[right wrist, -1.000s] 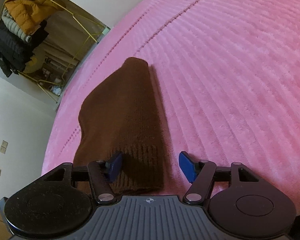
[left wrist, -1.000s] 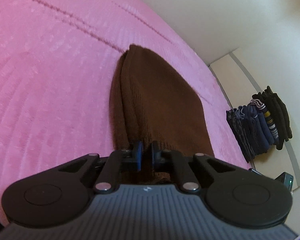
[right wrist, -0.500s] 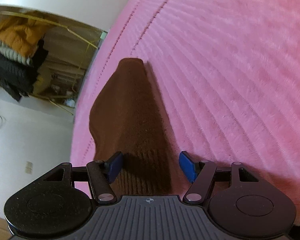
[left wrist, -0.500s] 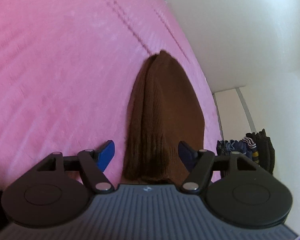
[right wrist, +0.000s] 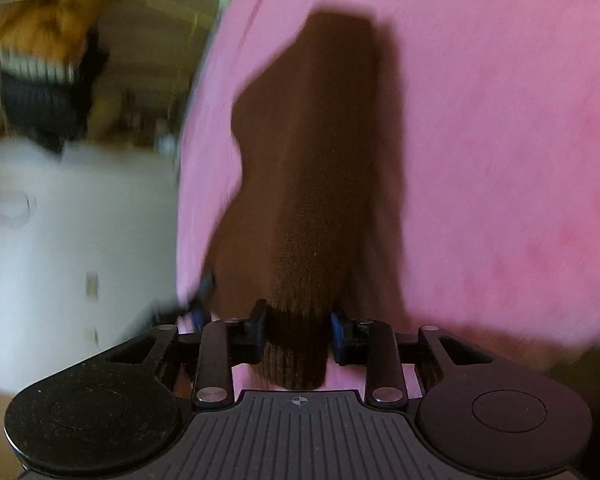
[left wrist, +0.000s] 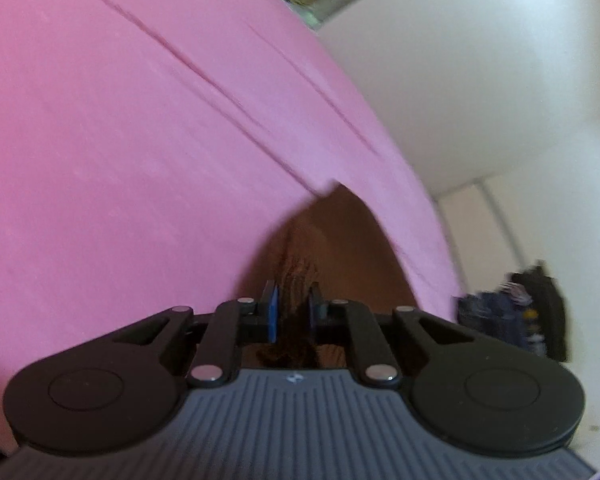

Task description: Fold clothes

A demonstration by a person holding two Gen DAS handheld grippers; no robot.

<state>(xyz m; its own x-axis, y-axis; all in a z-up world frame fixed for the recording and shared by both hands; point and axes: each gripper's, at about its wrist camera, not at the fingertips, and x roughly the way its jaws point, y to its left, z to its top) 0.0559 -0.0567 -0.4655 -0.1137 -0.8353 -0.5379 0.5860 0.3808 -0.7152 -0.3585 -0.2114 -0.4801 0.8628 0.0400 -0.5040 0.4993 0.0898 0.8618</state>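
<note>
Both claws pinching one brown knit garment on a pink blanket.

Left wrist view: the left claw (left wrist: 293,312) has its blue pads nipped tight on the near ribbed edge of the brown garment (left wrist: 332,236); the cloth runs away from the fingers in a rounded wedge over the pink blanket (left wrist: 120,152). Half a second ago those jaws stood wide either side of the cloth; they have just closed on it. A stack of dark folded clothes (left wrist: 512,312) lies on the floor at right, blurred.

Right wrist view: the right claw (right wrist: 298,330) clamps a thick bunched fold of the garment (right wrist: 320,168), ribbed cuff poking back between the pads. The jaws have just narrowed from a loose straddle. The blanket (right wrist: 500,140) is plush and ridged; a mirror (right wrist: 80,60) at left is smeared by motion.
</note>
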